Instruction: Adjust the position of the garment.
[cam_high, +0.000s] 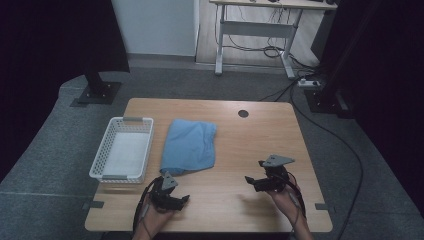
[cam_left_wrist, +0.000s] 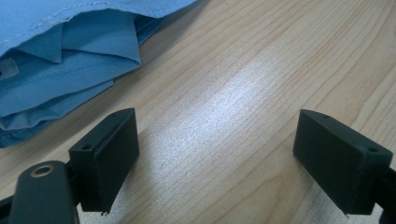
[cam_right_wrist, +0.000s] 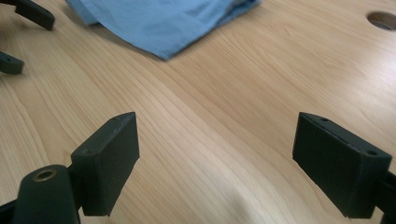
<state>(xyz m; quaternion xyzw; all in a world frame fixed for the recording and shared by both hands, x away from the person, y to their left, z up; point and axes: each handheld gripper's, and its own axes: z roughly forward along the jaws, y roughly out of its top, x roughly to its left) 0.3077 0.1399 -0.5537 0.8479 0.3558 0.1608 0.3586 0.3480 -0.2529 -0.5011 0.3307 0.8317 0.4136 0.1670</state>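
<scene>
A folded blue cloth (cam_high: 189, 146) lies on the wooden table (cam_high: 260, 135), left of its middle. My left gripper (cam_high: 176, 196) rests low near the front edge, just below the cloth's near corner, jaws open over bare wood. In the left gripper view the cloth (cam_left_wrist: 60, 56) lies at upper left, beyond the left gripper (cam_left_wrist: 219, 149). My right gripper (cam_high: 254, 171) hovers at the front right, pointing left, open with nothing in it. In the right gripper view the cloth (cam_right_wrist: 163, 21) lies well ahead of the right gripper (cam_right_wrist: 217, 154).
A white mesh basket (cam_high: 122, 150) stands at the table's left edge, beside the cloth. A round cable hole (cam_high: 243, 113) sits near the far edge, and in the right gripper view the hole (cam_right_wrist: 383, 19) is at top right. Bare wood lies between the grippers.
</scene>
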